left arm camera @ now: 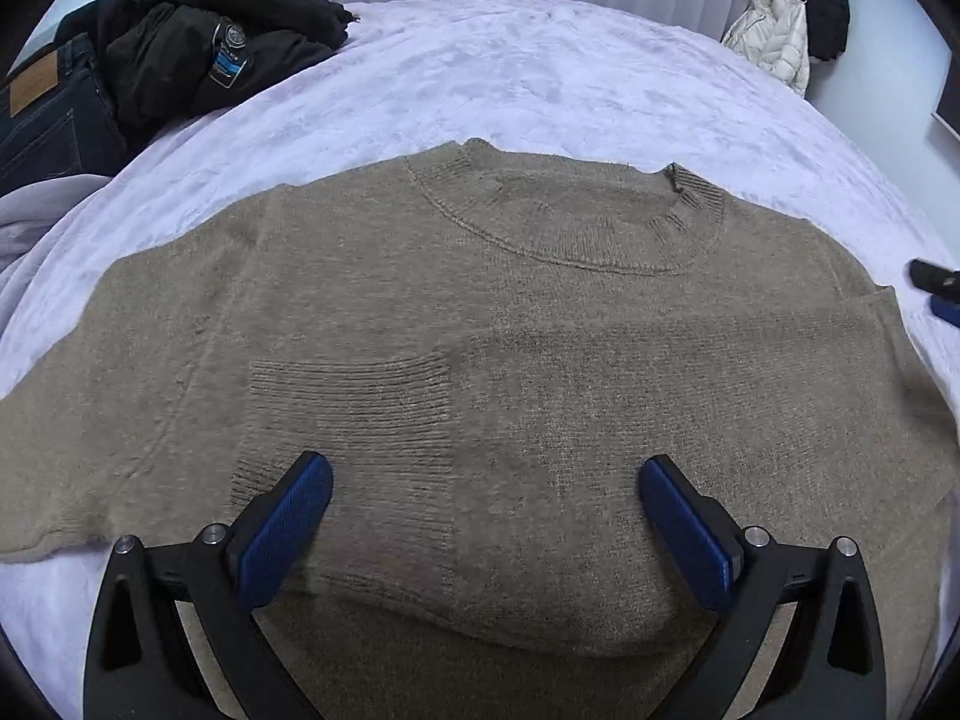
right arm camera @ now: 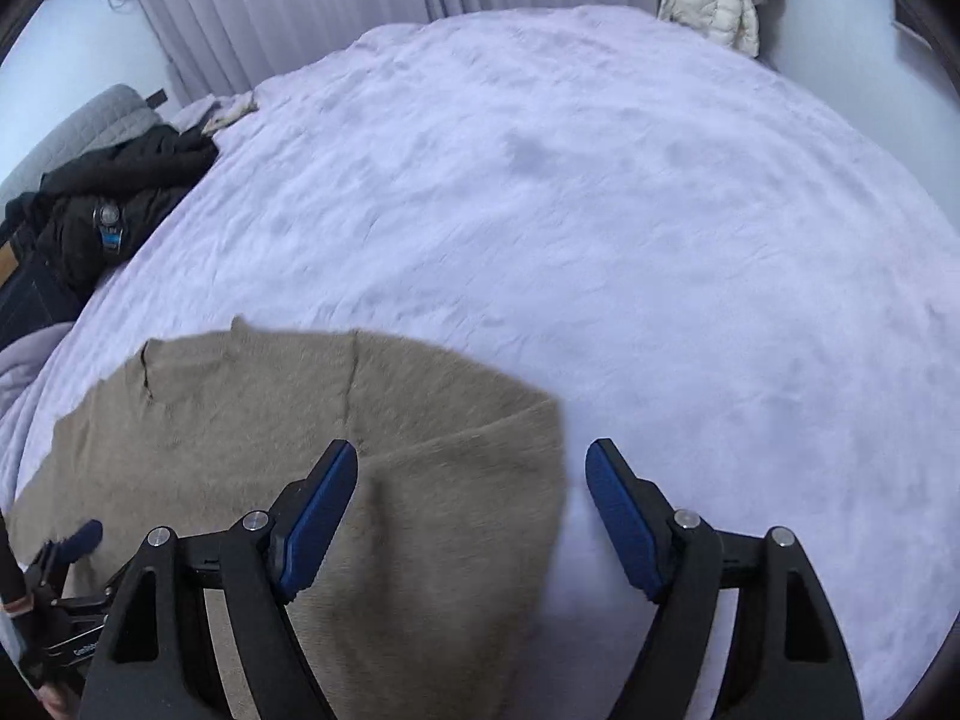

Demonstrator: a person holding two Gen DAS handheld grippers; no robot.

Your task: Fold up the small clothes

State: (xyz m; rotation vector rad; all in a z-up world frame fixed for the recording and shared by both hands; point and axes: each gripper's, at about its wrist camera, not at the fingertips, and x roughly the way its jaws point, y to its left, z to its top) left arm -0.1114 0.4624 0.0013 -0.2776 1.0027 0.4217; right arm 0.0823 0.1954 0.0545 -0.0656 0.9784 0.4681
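Note:
A tan knit sweater [left arm camera: 540,330] lies flat, front up, on a pale lavender fuzzy blanket [left arm camera: 510,72], collar [left arm camera: 570,222] at the far side. One sleeve is folded across the chest, its ribbed cuff [left arm camera: 360,396] near the middle. My left gripper [left arm camera: 486,480] hovers open over the sweater's lower part, nothing between its blue pads [left arm camera: 300,516]. In the right wrist view, the sweater's right side [right arm camera: 300,420] fills the lower left. My right gripper [right arm camera: 473,459] is open and straddles the sweater's outer edge [right arm camera: 558,480], its pads not pressing on it.
A black jacket [left arm camera: 180,48] and dark jeans [left arm camera: 48,114] are piled at the bed's left side. A white puffer coat [left arm camera: 774,36] hangs at the back right by the curtains. Bare blanket [right arm camera: 660,240] stretches beyond and right of the sweater.

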